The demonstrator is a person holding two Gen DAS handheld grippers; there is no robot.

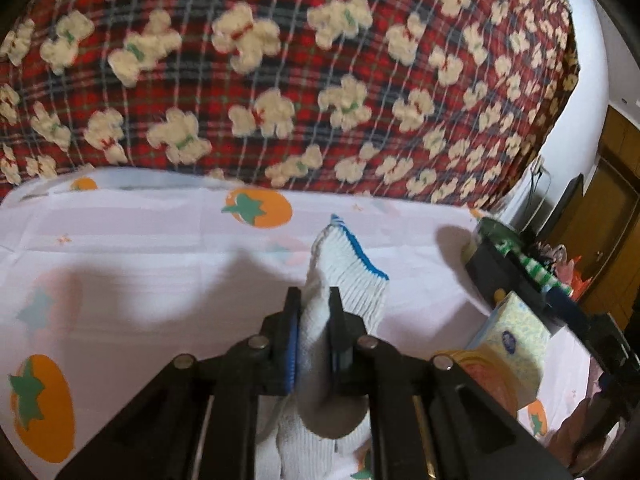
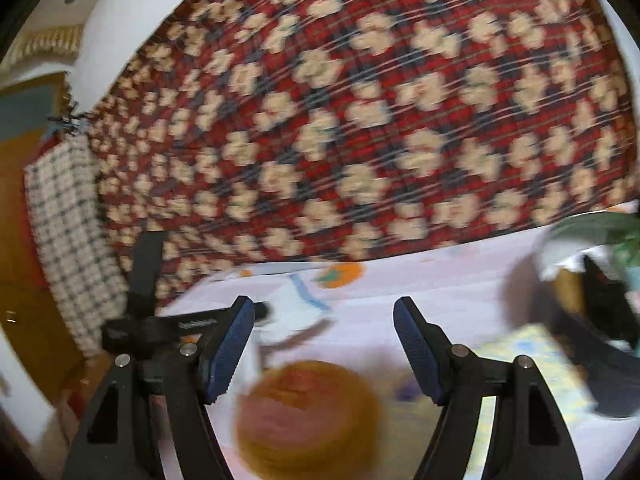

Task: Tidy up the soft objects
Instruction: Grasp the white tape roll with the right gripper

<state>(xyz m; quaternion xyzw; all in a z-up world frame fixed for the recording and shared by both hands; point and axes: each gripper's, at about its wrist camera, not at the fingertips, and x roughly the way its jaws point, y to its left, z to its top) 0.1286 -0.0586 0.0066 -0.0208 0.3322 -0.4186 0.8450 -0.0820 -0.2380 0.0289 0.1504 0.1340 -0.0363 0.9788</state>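
A: Left gripper (image 1: 314, 300) — what do we log?

B: Jaws clamped tight on a white knit glove (image 1: 344, 276). Glove's blue-edged cuff sticks up and fwd past the fingertips; rest of the glove hangs below, betw. the arms of the gripper. We note it is lifted off the tablecloth (image 1: 160, 264), casting a shadow there.

A: Cloth details?

B: Pale pink, printed w/ orange persimmons. Behind it, a red plaid blanket (image 1: 280, 72) w/ cream bear shapes fills the background in both views.

A: Right gripper (image 2: 324, 312)?

B: Fingers well apart, nothing betw. them. Blue ribbed pads (image 2: 230, 350) visible on both sides. It hovers over the same cloth (image 2: 460, 280). Right view is blurred, so we keep detail modest.

A: What lies under it?

B: A round orange-and-pink soft object (image 2: 306, 416), near the bottom of the frame, betw. the two arms but below the fingertips — not touched as far as we can tell. Same item shows at the lower right of the left view, beside a yellowish tissue box (image 1: 516, 344).

A: Anything else on the right side?

B: A dark tray or bin (image 1: 516, 276) at the cloth's right edge, holding a green-and-white striped item (image 1: 536, 268); contents otherwise too small to name. In the right view we also see the other gripper's black frame at left, w/ a blurred bit of white and blue by it — prob. the glove, cannot confirm.
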